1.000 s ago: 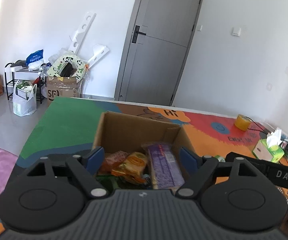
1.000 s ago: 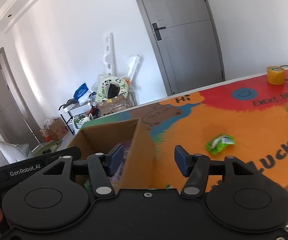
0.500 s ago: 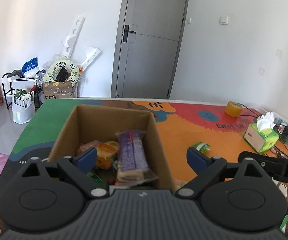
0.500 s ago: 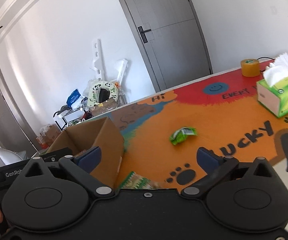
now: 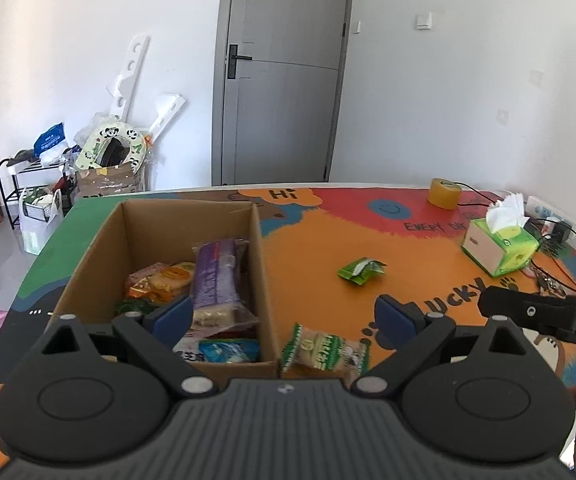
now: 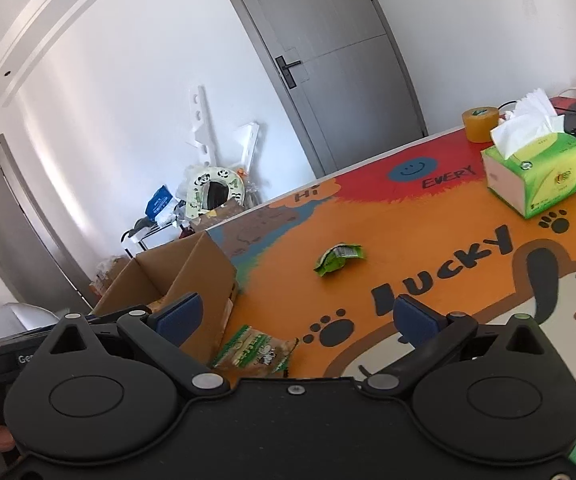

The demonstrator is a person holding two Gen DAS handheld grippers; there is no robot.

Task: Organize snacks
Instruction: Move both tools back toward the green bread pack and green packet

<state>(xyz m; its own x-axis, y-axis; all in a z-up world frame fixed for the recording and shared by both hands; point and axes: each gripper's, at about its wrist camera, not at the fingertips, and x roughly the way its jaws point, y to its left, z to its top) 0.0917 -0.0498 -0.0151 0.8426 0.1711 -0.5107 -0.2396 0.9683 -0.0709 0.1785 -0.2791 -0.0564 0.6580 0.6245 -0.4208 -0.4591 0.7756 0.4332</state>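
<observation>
Both grippers stand with jaws spread wide and nothing between the pads: the left gripper (image 5: pixel 285 314) hangs over the near right corner of the cardboard box (image 5: pixel 99 240), the right gripper (image 6: pixel 300 314) over the table just right of that box. Cardboard box: open-topped, on the colourful printed table mat (image 5: pixel 368 240), holding several snacks, among them a purple-wrapped loaf (image 5: pixel 215 276) leaning against the box's right wall, orange packets (image 5: pixel 159 282) to its left, a blue-and-white packet (image 5: pixel 227 350) at the near wall. Green-and-white snack packet (image 5: pixel 324 350): flat on the mat, just outside the box's near right corner. Crumpled green wrapper (image 5: pixel 362 270): on the mat, well right of the box. Tissue box (image 5: pixel 500 248), green and white, tissue protruding: far right of the box. Tape roll (image 5: pixel 444 193), yellow-brown: beyond the tissue box, near the table's far edge. Grey door (image 5: pixel 283 76): closed, on the wall behind the box.
</observation>
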